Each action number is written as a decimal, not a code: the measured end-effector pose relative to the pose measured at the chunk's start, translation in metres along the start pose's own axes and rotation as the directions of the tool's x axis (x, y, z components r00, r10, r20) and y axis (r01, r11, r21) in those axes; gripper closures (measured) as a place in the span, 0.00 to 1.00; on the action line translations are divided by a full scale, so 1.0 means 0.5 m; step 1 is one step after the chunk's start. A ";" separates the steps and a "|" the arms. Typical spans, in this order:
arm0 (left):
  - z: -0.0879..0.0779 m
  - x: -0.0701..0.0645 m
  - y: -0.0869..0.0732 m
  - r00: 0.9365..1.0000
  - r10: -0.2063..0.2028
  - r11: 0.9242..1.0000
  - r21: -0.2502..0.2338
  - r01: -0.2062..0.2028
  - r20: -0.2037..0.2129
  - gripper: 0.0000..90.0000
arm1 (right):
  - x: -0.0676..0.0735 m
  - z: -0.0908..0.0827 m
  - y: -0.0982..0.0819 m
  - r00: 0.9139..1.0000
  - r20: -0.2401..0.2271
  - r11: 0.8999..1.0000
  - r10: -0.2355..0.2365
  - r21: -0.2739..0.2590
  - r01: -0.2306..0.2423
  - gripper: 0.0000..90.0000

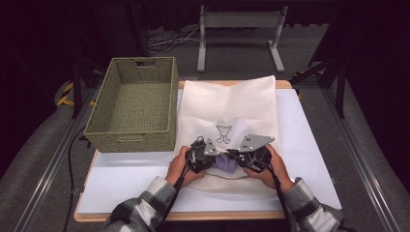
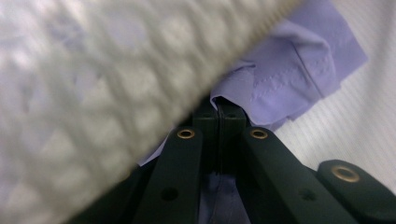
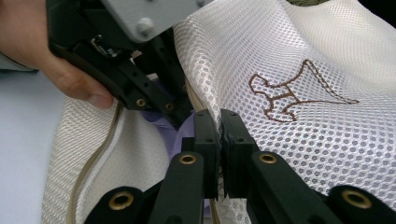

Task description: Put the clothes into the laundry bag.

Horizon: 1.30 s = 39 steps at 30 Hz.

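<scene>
Dark room surrounds the desk (image 1: 309, 145), with a grey frame standing on the floor behind it and black rails along both sides. On the white desk top a woven basket (image 1: 133, 104) stands at the far left corner, and it looks empty, so I judge it waits for the finished work. Just beside it lies a white mesh bag (image 1: 232, 101) with a small brown figure stitched on it; its zipper mouth faces the person. At this mouth a lilac cloth (image 1: 225, 164) lies partly inside the bag, between the two hands. The left tongs (image 2: 219, 112) are fully closed on a fold of the cloth, as the left gripper view shows, and the mesh hangs blurred over them. This grip probably serves to push or pull the cloth through the mouth; which of the two I cannot tell. The right tongs (image 3: 220, 126) are also closed, pinching the upper mesh edge beside the zipper. I think they lift this edge so that the mouth stays wide for the other hand. Both hands rest near the front edge of the desk, close together, because the opening is narrow.
</scene>
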<state>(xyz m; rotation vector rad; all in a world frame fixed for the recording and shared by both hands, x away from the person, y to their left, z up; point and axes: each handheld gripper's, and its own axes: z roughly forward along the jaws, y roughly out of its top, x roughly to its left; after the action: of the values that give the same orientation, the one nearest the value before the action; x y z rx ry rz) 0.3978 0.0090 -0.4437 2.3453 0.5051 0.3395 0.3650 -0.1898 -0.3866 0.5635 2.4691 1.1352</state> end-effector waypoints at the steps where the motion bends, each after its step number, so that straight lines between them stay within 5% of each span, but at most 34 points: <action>1: 0.003 0.001 0.001 1.000 -0.006 1.000 -0.010 0.006 -0.008 0.99 | 0.000 0.002 -0.001 1.000 0.000 1.000 0.000 0.003 0.000 0.97; 5: 0.016 0.005 0.005 0.998 -0.036 0.999 -0.042 0.035 -0.042 0.99 | -0.001 0.007 -0.005 1.000 -0.011 1.000 0.008 0.013 -0.008 0.97; 10: 0.022 0.011 0.008 0.989 -0.126 0.986 -0.122 0.117 -0.071 1.00 | 0.004 0.018 -0.008 1.000 -0.019 0.999 0.005 0.033 -0.004 0.97; 14: 0.024 0.011 0.012 0.984 -0.151 0.981 -0.140 0.137 -0.096 1.00 | 0.008 0.030 -0.012 1.000 -0.021 0.998 -0.007 0.055 0.008 0.97; 18: 0.018 0.014 0.009 0.985 -0.155 0.980 -0.138 0.143 -0.079 0.99 | 0.008 0.032 -0.014 1.000 -0.012 0.997 -0.019 0.068 0.020 0.97; 29: -0.043 0.003 -0.005 0.996 -0.084 0.987 -0.139 0.079 -0.029 0.81 | 0.003 0.022 -0.013 1.000 0.007 0.999 -0.019 0.042 0.019 0.97; 33: -0.060 -0.005 -0.010 0.999 -0.052 0.991 -0.124 0.052 0.003 0.85 | 0.001 0.017 -0.010 1.000 0.011 0.999 -0.018 0.033 0.018 0.97; 35: -0.072 -0.013 -0.006 1.000 0.014 0.995 -0.095 -0.013 0.008 0.90 | 0.000 0.013 -0.009 1.000 0.016 0.999 -0.016 0.031 0.016 0.97; 39: -0.083 -0.016 -0.004 0.999 0.024 0.996 -0.092 -0.021 0.023 0.92 | -0.001 0.011 -0.009 1.000 0.014 1.000 -0.012 0.028 0.012 0.97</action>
<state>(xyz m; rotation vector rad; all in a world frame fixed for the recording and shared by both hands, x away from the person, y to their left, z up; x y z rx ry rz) 0.3748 0.0313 -0.4163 2.2646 0.4426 0.3376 0.3674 -0.1892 -0.3935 0.5617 2.4764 1.0903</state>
